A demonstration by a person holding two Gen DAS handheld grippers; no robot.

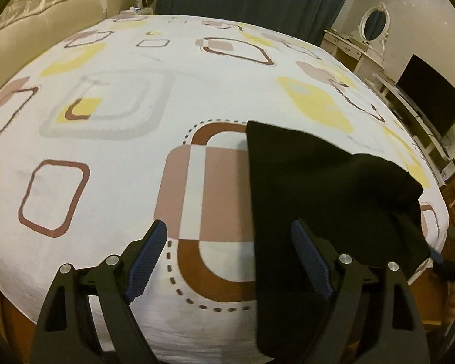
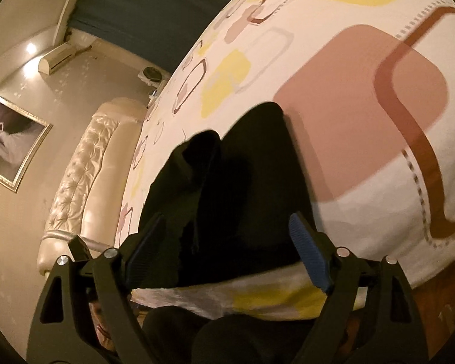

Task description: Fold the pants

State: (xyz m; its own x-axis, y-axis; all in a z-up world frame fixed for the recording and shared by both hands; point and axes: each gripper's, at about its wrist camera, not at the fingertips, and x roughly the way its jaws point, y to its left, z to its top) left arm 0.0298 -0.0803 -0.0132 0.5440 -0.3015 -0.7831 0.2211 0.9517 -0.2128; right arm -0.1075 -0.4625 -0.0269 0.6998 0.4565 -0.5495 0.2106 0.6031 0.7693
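Here, on the bed, a pair of black pants (image 1: pixel 312 200) lies over the patterned bedsheet (image 1: pixel 121 139), filling the lower right of the left wrist view and running down off the near edge of the mattress at the bottom of the frame. Its far end is a straight edge near the middle of the frame, over a brown and pink rounded square printed on the sheet. The left claw (image 1: pixel 230 261) stands wide open at the bottom of the frame, holding nothing; its blue ribbed pad on the right sits over the black cloth, though whether it touches I cannot tell, and the one on the left is over bare sheet.

In the right wrist view the pants (image 2: pixel 251 188) bunch up in the middle of the frame, with a fold rising between two humps of cloth. The right claw (image 2: pixel 224 251) is spread wide too, its fingers on either side of the bunched cloth, not closed on it.

A cream tufted headboard (image 2: pixel 85 166) shows at the left of that view, with a framed picture (image 2: pixel 12 142) on the wall beyond. A dark screen (image 1: pixel 430 100) stands at the right of the left wrist view, an oval mirror (image 1: pixel 374 24) above it.
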